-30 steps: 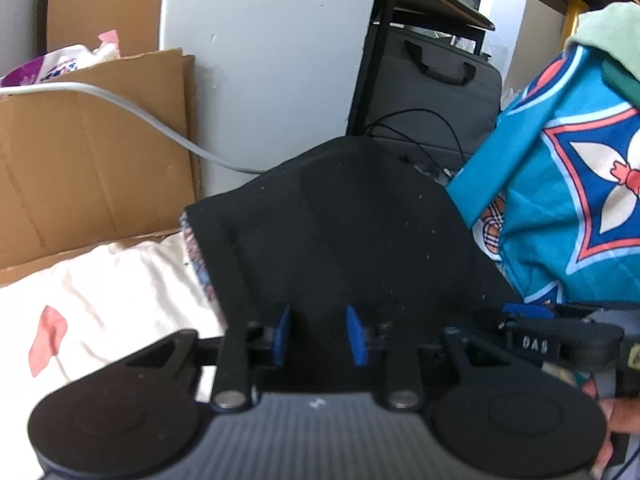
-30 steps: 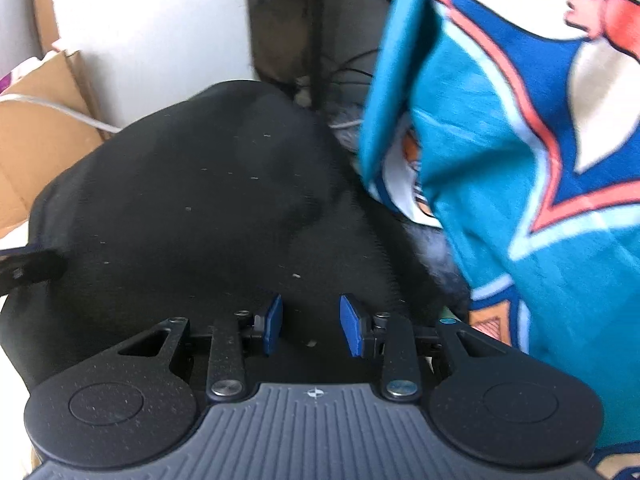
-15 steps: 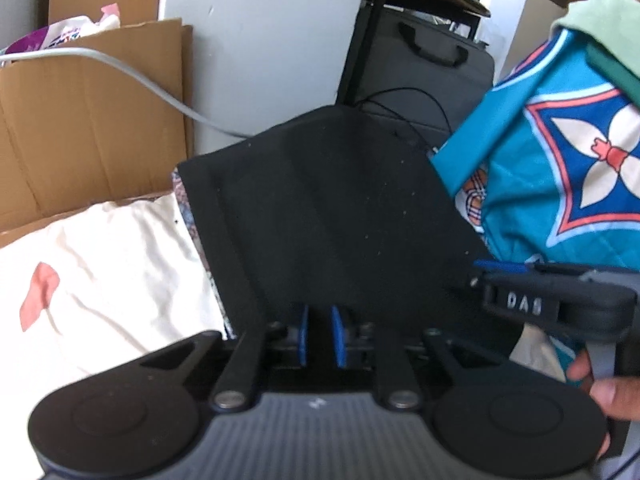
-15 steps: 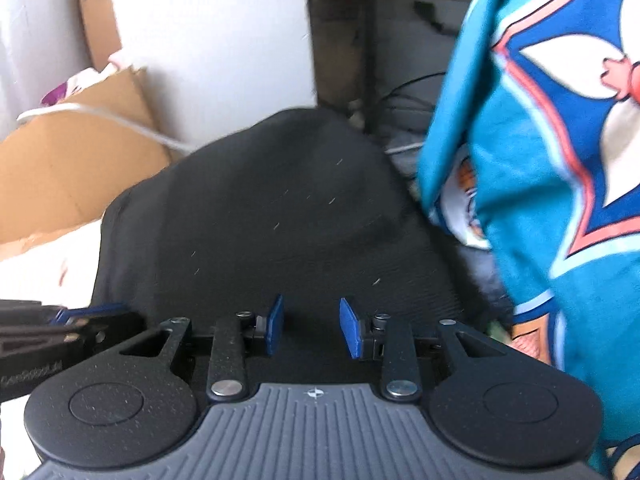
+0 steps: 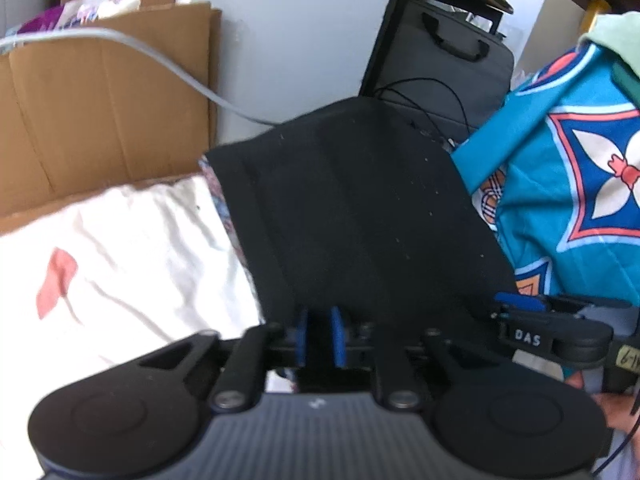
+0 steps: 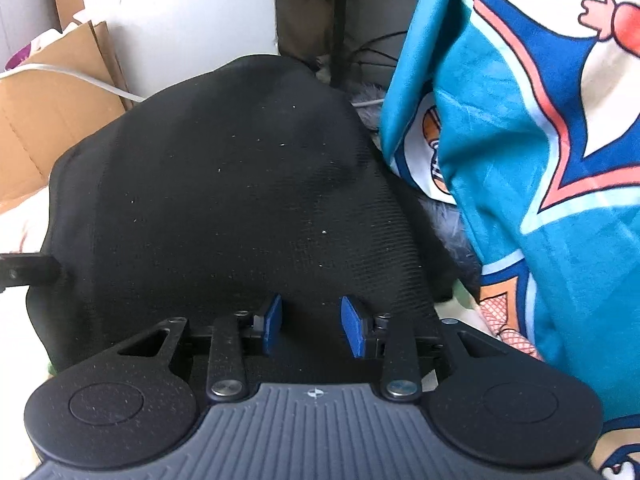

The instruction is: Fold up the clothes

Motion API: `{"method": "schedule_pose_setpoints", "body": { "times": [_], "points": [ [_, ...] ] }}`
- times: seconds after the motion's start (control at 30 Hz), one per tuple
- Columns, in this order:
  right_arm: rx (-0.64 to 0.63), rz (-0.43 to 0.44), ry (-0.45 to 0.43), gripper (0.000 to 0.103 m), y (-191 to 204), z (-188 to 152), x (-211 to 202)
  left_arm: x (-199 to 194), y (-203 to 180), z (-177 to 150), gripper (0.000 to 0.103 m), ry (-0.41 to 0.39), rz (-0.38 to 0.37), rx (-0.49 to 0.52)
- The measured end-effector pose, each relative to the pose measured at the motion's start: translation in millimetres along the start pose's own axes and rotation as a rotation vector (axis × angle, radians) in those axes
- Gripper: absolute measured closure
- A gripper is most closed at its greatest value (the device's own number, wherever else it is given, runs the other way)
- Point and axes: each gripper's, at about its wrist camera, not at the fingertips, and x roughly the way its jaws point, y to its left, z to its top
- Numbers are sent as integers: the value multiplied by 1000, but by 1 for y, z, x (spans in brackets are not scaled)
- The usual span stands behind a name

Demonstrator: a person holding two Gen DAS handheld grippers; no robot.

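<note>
A black garment (image 5: 360,216) lies folded and flat, stretching away from me over a white sheet (image 5: 120,248). My left gripper (image 5: 320,336) is shut on the garment's near edge, towards its left side, with dark cloth showing in the narrow gap between the blue pads. In the right wrist view the same black garment (image 6: 240,200) fills the middle. My right gripper (image 6: 312,326) hovers over its near edge, open, with nothing pinched between its fingers. From the left wrist view the right gripper (image 5: 552,332) sits at the garment's near right corner.
A teal patterned cloth (image 6: 520,160) hangs close on the right, touching the garment's right side. Cardboard (image 5: 100,100) and a grey cable (image 5: 180,76) stand at the back left against a white wall. A dark bag (image 5: 448,68) under a desk sits behind.
My left gripper's fingers have closed from wide apart onto the black garment's near edge. The right gripper stayed open and shifted a little over the garment.
</note>
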Motion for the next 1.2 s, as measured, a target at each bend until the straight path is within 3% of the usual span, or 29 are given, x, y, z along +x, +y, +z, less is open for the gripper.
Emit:
{"method": "schedule_pose_setpoints", "body": {
  "times": [0.07,0.17,0.3,0.4,0.5,0.83,1.2],
  "points": [
    [11,0,14,60,-1,3,-2,-7,5,6,53,2,13,11],
    [31,24,34,41,0,10,-5,-15,16,12,46,-9,10,16],
    [55,46,43,22,2,23,-17,-31,28,18,15,-29,39,11],
    [95,65,51,12,0,32,-29,-42,38,24,8,-24,61,-13],
    [154,86,81,0,-2,40,-40,-50,45,32,5,14,80,-40],
    [148,122,181,1,17,65,-99,-98,58,58,1,115,145,-32],
    [152,111,213,0,31,91,-178,-202,68,75,1,131,224,-78]
  ]
}}
